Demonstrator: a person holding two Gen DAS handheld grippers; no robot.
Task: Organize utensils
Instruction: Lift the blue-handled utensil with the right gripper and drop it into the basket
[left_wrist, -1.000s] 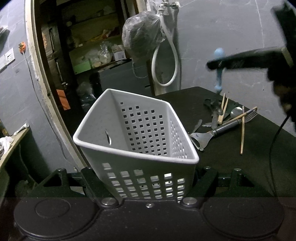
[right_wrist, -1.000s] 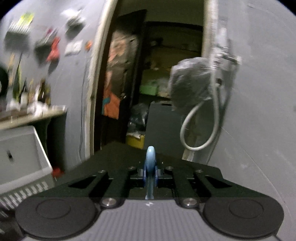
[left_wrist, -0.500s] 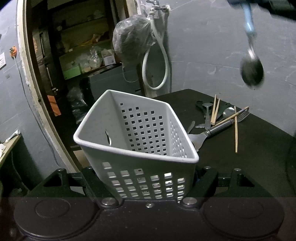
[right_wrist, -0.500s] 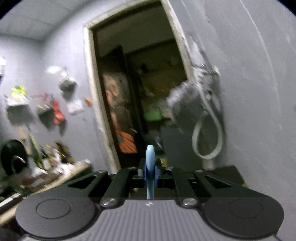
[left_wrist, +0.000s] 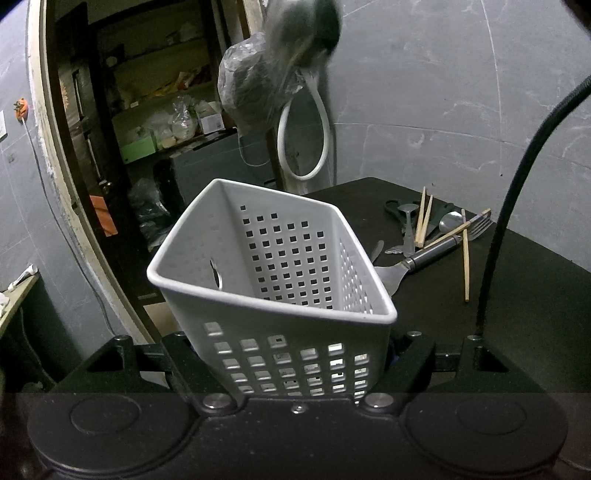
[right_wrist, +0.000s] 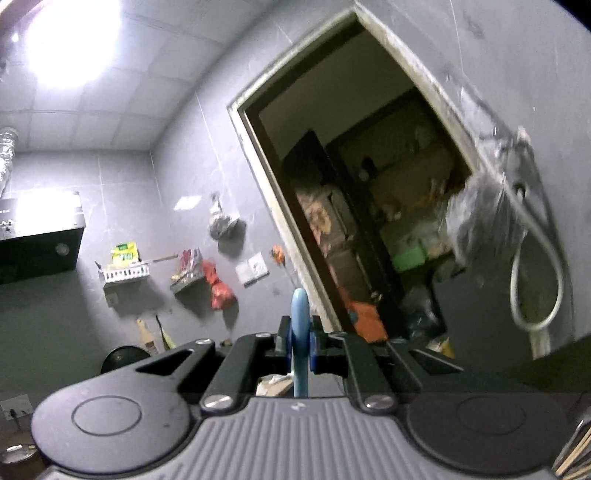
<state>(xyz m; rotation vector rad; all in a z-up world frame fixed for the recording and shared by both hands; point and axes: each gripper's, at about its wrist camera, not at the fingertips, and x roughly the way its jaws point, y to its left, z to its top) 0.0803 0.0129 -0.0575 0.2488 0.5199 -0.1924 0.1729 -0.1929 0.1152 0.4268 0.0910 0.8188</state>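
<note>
The left claw (left_wrist: 295, 373) grips one white perforated plastic basket (left_wrist: 273, 280) by its lower body, one finger on each side. The basket is tilted, its open mouth facing up toward the camera, and it appears empty. It sits at the near left edge of the black tabletop (left_wrist: 517, 295).

The right claw (right_wrist: 300, 341) is clenched on one utensil with a light-blue plastic handle (right_wrist: 299, 347), which stands upright between the blue pads (right_wrist: 316, 349). A blurred dark round shape high above the basket in the left view may be this utensil's end; this cannot be confirmed.

Loose utensils lie on the tabletop behind the basket, well apart from both claws:
- Four wooden chopsticks (left_wrist: 466, 266).
- Two metal spoons (left_wrist: 408, 221).
- One metal fork (left_wrist: 480, 226).
- One dark-handled metal peeler (left_wrist: 428, 254).
</note>
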